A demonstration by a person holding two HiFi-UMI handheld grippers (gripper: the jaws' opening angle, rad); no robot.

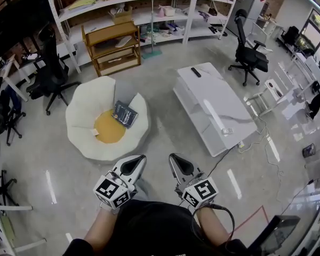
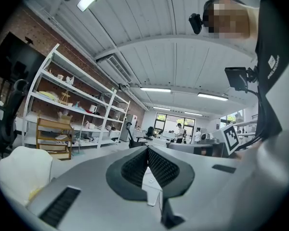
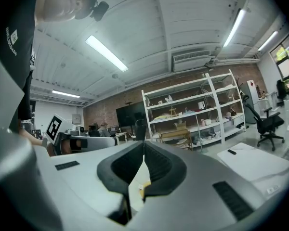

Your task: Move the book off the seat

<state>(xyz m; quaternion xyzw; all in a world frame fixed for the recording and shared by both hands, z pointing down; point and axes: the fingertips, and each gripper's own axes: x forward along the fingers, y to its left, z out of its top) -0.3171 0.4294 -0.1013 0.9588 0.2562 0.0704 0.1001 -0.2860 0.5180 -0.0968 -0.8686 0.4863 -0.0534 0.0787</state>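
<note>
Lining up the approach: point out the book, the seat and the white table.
book point(image 1: 124, 114): head view, middle of its dark cover.
seat point(image 1: 81, 110): head view, white left rim.
white table point(image 1: 202, 92): head view, bare top.

Your dark book point(image 1: 125, 113) with pale cover print at twelve o'clock, cream-white seat point(image 1: 85, 108) with yellow-orange centre, white table point(image 1: 213, 103) at one o'clock, black-and-white square markers point(image 1: 112, 191) on your grey left gripper point(image 1: 138, 161) and right gripper point(image 1: 175, 161)

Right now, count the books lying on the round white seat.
1. A dark book lies on the white seat, at the upper-right edge of its yellow cushion in the head view. No other shows; one beneath it would be hidden.
</note>
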